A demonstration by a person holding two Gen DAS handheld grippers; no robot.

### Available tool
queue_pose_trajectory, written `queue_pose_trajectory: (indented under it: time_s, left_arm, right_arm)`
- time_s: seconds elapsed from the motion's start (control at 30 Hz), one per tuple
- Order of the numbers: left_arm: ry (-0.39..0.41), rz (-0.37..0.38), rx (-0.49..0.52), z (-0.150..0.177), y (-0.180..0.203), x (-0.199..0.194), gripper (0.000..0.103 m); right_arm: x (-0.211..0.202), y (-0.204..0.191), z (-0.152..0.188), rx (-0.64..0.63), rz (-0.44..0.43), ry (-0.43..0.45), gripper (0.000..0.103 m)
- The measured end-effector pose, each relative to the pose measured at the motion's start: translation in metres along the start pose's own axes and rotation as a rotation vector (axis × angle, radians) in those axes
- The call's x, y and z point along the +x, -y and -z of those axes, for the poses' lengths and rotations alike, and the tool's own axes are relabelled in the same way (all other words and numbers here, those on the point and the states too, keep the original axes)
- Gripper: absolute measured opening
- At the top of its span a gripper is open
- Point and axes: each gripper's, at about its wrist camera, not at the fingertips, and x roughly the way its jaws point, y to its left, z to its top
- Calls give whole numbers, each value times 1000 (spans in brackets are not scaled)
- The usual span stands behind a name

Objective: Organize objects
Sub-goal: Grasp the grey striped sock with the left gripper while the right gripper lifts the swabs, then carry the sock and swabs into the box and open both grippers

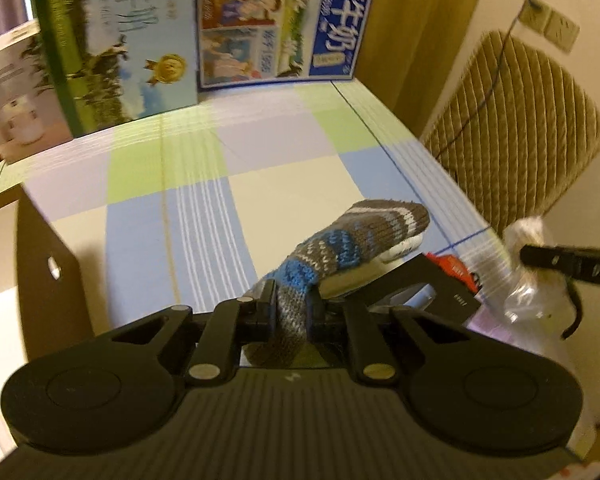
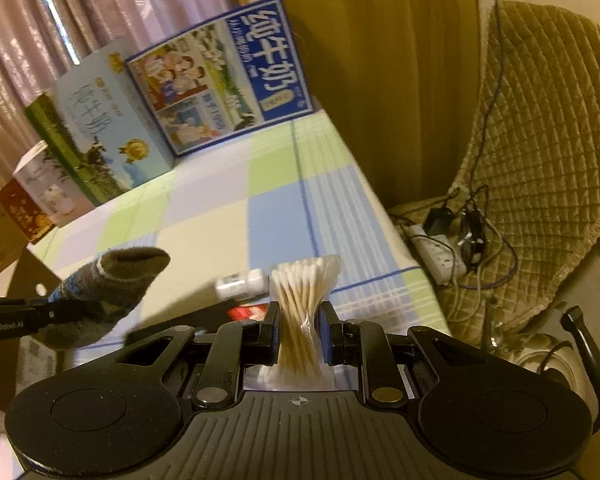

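My left gripper (image 1: 294,304) is shut on a knitted sock (image 1: 352,236) striped grey, blue and white; the sock's toe juts forward above the checked tablecloth (image 1: 204,208). The right wrist view shows the same sock (image 2: 108,284) at the left, lifted off the cloth in the left gripper's black fingers (image 2: 28,314). My right gripper (image 2: 300,332) is shut on a clear bag of cotton swabs (image 2: 302,300), pinched at the middle so the swabs fan out. That bag (image 1: 528,264) and a right finger (image 1: 560,262) appear at the right edge of the left wrist view.
Milk cartons (image 1: 284,20) (image 2: 220,76) and other boxes line the table's far edge. A black box (image 1: 436,292), a red packet (image 1: 456,270) and a small white bottle (image 2: 242,282) lie near the front. A brown cardboard flap (image 1: 48,268) stands left; a padded chair (image 2: 548,152) with a power strip (image 2: 436,252) sits right.
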Motion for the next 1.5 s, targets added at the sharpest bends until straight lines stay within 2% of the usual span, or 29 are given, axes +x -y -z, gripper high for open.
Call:
queue_pose_trajectory:
  time_s: [0.23,0.43,0.87,1.2,1.5]
  left_arm:
    - [64,22,-79,5,-13,-42,10]
    - [130,6,-110,11,-28,-79,10]
    - [221,-83,-202,38,-88,-146,10]
    - [255,-172,-282,70,-148,-194,10]
    - [254,-247,-358,100,-200,-226,10]
  right_arm:
    - [-12,-34,-1,-56,-75,23,16]
    - [-20,-69,-4,-108,-142,47,16]
    - [-24,-167,-3,-222,-280,75,16]
    - [-15,-249,13,-299,-381,63,16]
    - [0,-314,30,-355,-455,33,16]
